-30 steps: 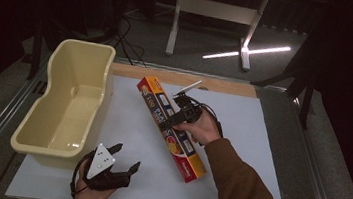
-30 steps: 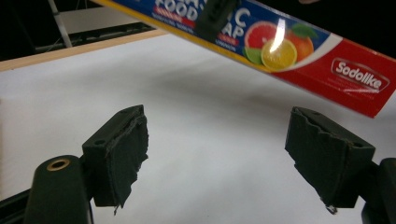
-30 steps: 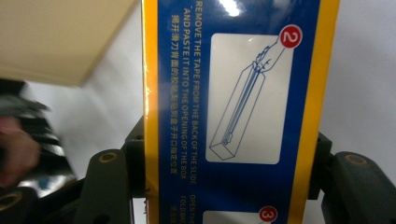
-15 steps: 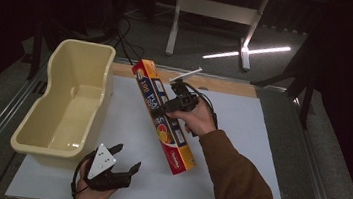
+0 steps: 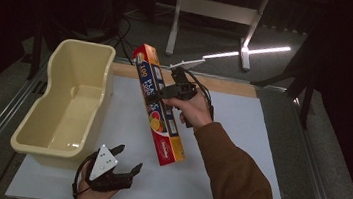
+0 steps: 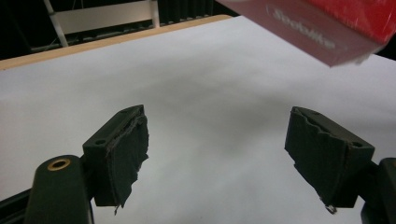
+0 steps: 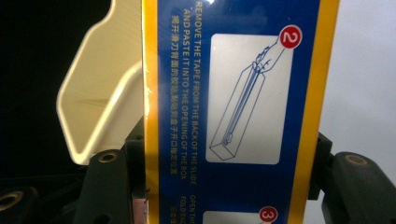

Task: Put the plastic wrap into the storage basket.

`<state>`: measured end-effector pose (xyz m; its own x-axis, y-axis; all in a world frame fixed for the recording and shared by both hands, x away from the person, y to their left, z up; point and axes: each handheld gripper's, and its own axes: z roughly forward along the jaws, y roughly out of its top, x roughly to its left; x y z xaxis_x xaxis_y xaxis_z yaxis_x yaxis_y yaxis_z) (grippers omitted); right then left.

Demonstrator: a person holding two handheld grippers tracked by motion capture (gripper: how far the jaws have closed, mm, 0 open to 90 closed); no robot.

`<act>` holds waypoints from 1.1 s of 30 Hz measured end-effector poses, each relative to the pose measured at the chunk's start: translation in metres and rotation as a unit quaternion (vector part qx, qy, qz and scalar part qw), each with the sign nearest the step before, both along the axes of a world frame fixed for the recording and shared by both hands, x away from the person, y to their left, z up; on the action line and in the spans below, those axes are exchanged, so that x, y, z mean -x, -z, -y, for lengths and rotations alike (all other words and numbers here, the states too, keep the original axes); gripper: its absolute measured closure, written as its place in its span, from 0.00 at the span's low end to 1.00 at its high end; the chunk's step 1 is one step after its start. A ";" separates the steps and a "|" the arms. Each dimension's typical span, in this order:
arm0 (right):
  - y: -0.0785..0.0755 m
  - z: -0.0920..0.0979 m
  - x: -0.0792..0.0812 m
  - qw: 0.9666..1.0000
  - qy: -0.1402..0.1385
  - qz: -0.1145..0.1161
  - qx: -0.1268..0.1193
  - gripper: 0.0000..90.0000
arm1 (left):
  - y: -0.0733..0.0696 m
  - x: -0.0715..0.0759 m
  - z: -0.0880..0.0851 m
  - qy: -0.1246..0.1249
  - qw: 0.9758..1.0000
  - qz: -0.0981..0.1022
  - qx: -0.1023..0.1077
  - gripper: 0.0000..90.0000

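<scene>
A long, narrow plastic-wrap box [image 5: 159, 106], red on its edge with a blue and yellow printed face, hangs in the air above the white table sheet [image 5: 239, 152], just to the right of the cream plastic tub [image 5: 68, 102]. Its long axis runs from the far left, near the tub's far right corner and the wooden table edge [image 5: 226, 85], down towards the near right; the far end sits higher and the near end dips over the middle of the sheet. The right gripper [image 5: 157, 95] is clamped across the box at about a third of its length from the far end, one jaw on each long side. In the right gripper view the blue instruction panel [image 7: 233, 93] with numbered drawings stands upright between the two black jaws, and the tub's rim [image 7: 100, 102] curves behind it on the left.

The left gripper [image 5: 124, 161], with a grey three-cornered plate [image 5: 103, 161] on top, rests low on the sheet at the near edge, close in front of the tub's near wall. Its jaws stand wide apart with nothing between them; in the left gripper view, bare white sheet shows beyond, with the red end of the box [image 6: 308, 28] hanging at the top right
</scene>
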<state>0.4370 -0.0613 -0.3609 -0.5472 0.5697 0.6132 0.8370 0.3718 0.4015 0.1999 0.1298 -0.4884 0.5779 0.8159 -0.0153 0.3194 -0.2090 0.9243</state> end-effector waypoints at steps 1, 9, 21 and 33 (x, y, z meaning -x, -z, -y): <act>-0.002 -0.001 -0.001 1.000 0.001 -0.002 -0.002 0.44 | 0.000 0.000 0.000 0.000 1.000 0.001 0.001 0.24; -0.013 -0.010 -0.006 0.999 0.007 -0.027 -0.025 0.44 | 0.001 0.001 0.002 0.004 1.000 0.000 0.000 0.24; -0.016 -0.035 -0.016 0.992 0.041 -0.082 -0.086 0.44 | 0.001 0.003 0.004 0.008 1.000 0.002 0.004 0.24; -0.026 -0.065 -0.019 0.987 0.048 -0.104 -0.117 0.44 | 0.000 0.003 0.003 0.009 1.000 0.002 0.007 0.24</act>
<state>0.4557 0.0041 -0.3351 -0.3471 0.4426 0.8268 0.9368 0.2053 0.2834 0.1969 0.1268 -0.4886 0.5925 0.8052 -0.0252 0.3129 -0.2012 0.9282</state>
